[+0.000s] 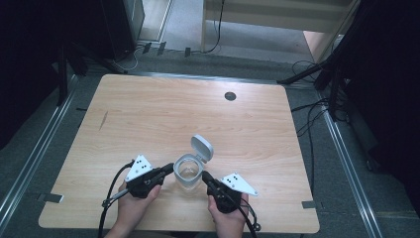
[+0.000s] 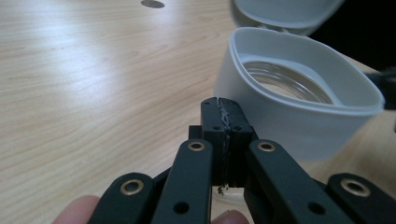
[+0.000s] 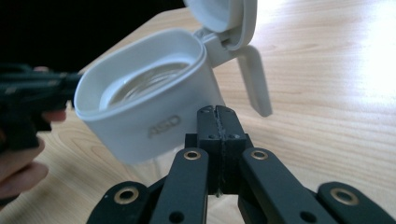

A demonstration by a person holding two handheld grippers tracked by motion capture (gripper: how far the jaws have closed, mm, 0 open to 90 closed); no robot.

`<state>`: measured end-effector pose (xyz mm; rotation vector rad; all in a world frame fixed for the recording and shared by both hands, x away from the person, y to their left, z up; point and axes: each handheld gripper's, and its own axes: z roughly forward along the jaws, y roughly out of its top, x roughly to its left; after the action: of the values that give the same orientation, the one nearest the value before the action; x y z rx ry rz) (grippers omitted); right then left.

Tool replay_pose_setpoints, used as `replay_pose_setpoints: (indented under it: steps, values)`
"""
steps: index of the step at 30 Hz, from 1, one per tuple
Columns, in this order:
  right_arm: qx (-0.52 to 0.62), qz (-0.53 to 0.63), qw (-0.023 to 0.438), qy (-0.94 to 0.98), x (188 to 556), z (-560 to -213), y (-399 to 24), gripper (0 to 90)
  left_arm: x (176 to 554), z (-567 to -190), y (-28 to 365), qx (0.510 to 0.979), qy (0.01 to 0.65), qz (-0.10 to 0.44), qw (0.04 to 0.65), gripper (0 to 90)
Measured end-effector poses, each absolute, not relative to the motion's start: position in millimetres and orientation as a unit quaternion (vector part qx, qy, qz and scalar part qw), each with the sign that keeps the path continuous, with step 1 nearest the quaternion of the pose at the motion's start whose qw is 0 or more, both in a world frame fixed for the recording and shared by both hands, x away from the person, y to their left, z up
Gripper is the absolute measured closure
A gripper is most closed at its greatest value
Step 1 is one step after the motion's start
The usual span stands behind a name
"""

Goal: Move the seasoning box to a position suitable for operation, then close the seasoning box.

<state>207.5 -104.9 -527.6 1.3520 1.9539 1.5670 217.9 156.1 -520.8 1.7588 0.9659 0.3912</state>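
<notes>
Our right gripper (image 3: 218, 112), jaws together, faces a logo (unseen from above) on the white jar (image 3: 144, 107), lid open.

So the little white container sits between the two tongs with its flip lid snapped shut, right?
Not quite. The white container does sit between the left tongs and right tongs, but its flip lid is open, tipped back on its hinge. The right gripper view shows it best.

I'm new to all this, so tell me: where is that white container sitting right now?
In the high view the container stands on the table near its front edge, lid flipped open, between the left gripper and the right gripper.
</notes>
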Motion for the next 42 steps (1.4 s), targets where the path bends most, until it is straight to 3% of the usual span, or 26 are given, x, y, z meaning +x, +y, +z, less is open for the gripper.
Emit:
replay_pose_setpoints:
  steps: [11,14,18,19,22,25,29,42]
  values:
    - [0.444,0.552,0.147,0.69,219.5,-520.4,-106.5,90.0,200.7,-521.5,152.9,0.735,0.393,0.158,0.529,86.8]
    - [0.431,0.558,0.143,0.695,226.3,-516.4,-108.6,90.0,203.6,-520.9,167.4,0.724,0.402,0.176,0.532,77.1]
    - [0.418,0.56,0.149,0.699,232.0,-510.1,-110.6,90.0,211.2,-525.6,197.6,0.689,0.451,0.225,0.52,47.9]
    - [0.416,0.557,0.146,0.704,236.8,-506.8,-111.5,90.0,216.3,-533.2,224.9,0.673,0.49,0.237,0.501,42.6]
    - [0.413,0.552,0.137,0.711,242.9,-504.5,-111.6,90.0,219.2,-544.1,259.7,0.635,0.551,0.257,0.476,35.1]
    - [0.408,0.552,0.14,0.714,249.8,-500.1,-111.4,90.0,223.0,-547.4,271.5,0.605,0.585,0.239,0.485,27.4]
    - [0.406,0.552,0.144,0.714,260.4,-494.5,-109.5,90.0,221.7,-549.7,272.2,0.595,0.582,0.23,0.505,29.3]
    - [0.417,0.559,0.169,0.696,303.1,-453.5,-100.5,90.0,225.6,-551.3,256.6,0.631,0.565,0.253,0.467,30.6]
